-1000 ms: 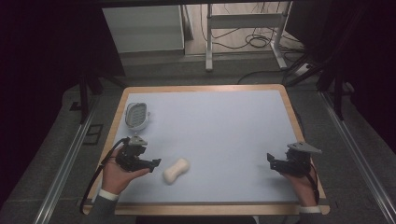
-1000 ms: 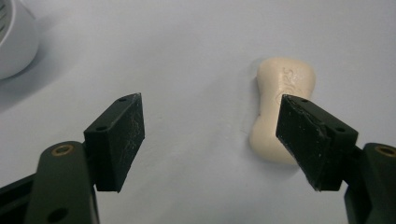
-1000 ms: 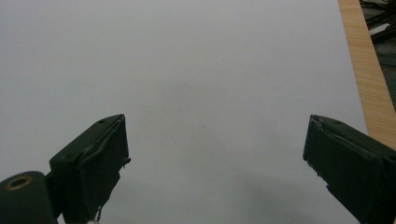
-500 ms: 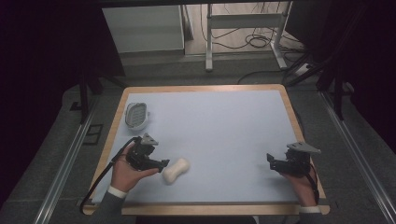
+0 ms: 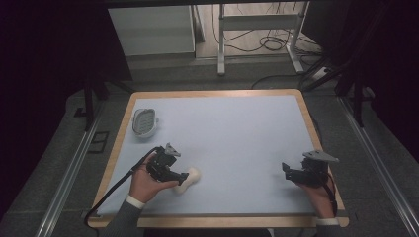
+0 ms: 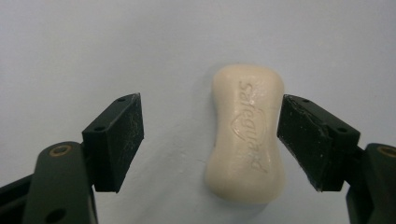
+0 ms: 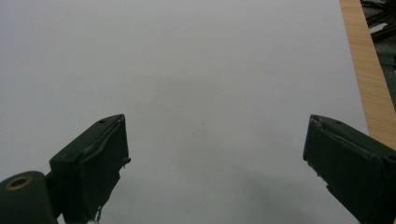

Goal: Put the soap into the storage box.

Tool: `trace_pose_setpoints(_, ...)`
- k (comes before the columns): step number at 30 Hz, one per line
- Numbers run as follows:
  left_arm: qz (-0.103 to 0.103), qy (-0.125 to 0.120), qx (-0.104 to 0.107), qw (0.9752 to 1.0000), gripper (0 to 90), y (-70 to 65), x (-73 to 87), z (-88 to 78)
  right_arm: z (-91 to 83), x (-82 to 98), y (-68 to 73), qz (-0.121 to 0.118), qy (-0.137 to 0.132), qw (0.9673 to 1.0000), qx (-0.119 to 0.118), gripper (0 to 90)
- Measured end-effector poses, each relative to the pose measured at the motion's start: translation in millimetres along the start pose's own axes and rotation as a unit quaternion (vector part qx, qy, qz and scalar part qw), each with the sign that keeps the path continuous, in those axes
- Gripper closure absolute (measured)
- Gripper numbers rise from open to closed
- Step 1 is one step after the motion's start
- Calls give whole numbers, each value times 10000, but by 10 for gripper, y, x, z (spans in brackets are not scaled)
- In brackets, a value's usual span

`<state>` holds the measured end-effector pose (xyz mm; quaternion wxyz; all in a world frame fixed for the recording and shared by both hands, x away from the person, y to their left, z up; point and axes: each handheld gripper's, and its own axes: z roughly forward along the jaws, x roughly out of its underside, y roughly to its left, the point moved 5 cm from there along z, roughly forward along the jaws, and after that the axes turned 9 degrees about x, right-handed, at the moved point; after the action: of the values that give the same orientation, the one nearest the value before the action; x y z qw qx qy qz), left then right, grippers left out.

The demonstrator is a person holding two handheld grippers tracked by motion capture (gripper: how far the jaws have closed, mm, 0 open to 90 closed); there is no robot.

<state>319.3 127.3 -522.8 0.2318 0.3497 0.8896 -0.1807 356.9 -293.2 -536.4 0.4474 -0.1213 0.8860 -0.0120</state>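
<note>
A cream bar of soap (image 5: 191, 177) with a stamped brand name lies flat on the pale blue table top, near the front left. In the left gripper view the soap (image 6: 245, 135) lies lengthwise between my jaws. The left gripper (image 6: 212, 128) is open. Its right pad (image 6: 303, 135) is close against the soap's side, and its left pad (image 6: 119, 135) stands well clear. From above, the left gripper (image 5: 179, 175) points right at the soap. The right gripper (image 5: 286, 170) rests at the front right, open (image 7: 215, 154), with bare table between its jaws.
A small oval soap dish (image 5: 145, 121) with a ribbed inside sits near the table's left edge, behind the left hand. The table has a wooden rim (image 5: 212, 93); its right edge (image 7: 369, 88) runs close to the right gripper. Dark floor, rails and cables surround the table.
The left hand has slid right and a little down toward the soap, so its jaws now straddle the bar. The soap and the right hand have kept still.
</note>
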Motion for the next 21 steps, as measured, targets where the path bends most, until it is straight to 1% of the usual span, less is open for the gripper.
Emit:
trace_pose_setpoints(4, 52, 123, 45, 9999, 230, -39, 14, 71, 4, 4, 5, -20, 5, 10000, 4, 66)
trace_pose_setpoints(7, 39, 256, 73, 9996, 234, -51, 28, 129, 7, 6, 6, -30, 14, 10000, 3, 66)
trace_pose_setpoints(11, 90, 475, 142, 9987, 245, -63, 56, 199, 15, 10, 12, -47, 20, 10000, -2, 66)
trace_pose_setpoints(17, 70, 653, 273, 9975, 274, -90, 81, 280, 24, 17, 16, -71, 36, 10000, 16, 66)
trace_pose_setpoints(21, 41, 715, 273, 9971, 309, -93, 88, 337, 22, 18, 12, -49, 40, 10000, 14, 66)
